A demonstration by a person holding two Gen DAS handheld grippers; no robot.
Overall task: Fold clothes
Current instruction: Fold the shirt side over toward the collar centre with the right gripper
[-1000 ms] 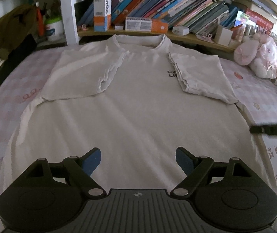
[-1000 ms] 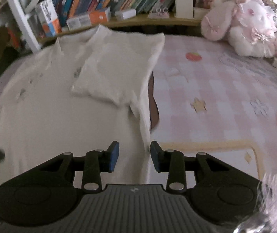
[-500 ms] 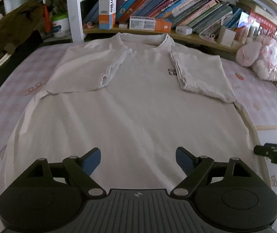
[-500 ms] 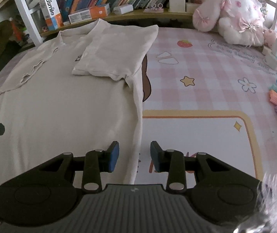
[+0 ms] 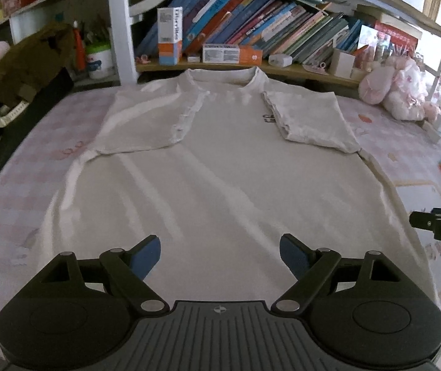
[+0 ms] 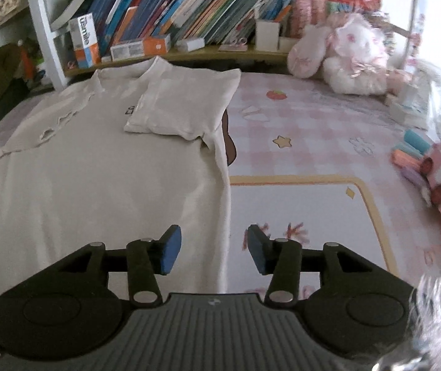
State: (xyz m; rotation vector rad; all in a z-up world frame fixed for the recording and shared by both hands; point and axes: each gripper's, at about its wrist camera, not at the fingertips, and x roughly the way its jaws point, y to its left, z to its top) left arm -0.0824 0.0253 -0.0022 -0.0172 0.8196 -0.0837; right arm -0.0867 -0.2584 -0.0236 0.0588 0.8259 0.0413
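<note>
A white T-shirt lies flat on the pink checked bedcover, collar toward the bookshelf and both short sleeves folded inward onto the chest. My left gripper hovers open and wide over the shirt's lower middle, nothing between its blue pads. My right gripper is over the T-shirt's right side edge. Its jaws are opening, and the edge of the cloth runs beneath the gap without being pinched. In the left wrist view the right gripper's tip shows at the right border.
A shelf of books and boxes runs along the far side behind a white post. Pink plush toys sit at the far right, coloured pens on the right. A brown bag lies at the far left.
Both grippers have drawn back toward the shirt's near end, so more of the shirt and bed shows. The right gripper's jaws have widened. The shirt has not moved.
</note>
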